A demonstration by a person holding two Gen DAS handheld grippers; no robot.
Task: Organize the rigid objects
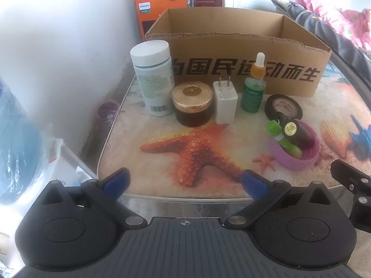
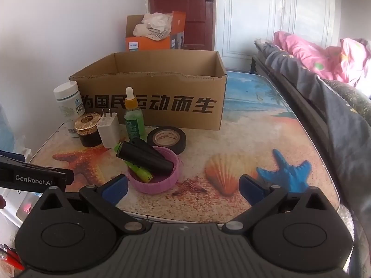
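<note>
An open cardboard box stands at the back of the beach-print table. In front of it stand a white bottle, a gold-lidded jar, a white plug adapter, and a green dropper bottle. A black tape roll lies flat. A pink lid holds a black tube and a green tube. My left gripper and right gripper are open, empty, at the table's front edge.
An orange Philips box with cloth stands behind the cardboard box. A white wall is on the left. A bed with dark and pink bedding runs along the right. Blue plastic bags sit at lower left.
</note>
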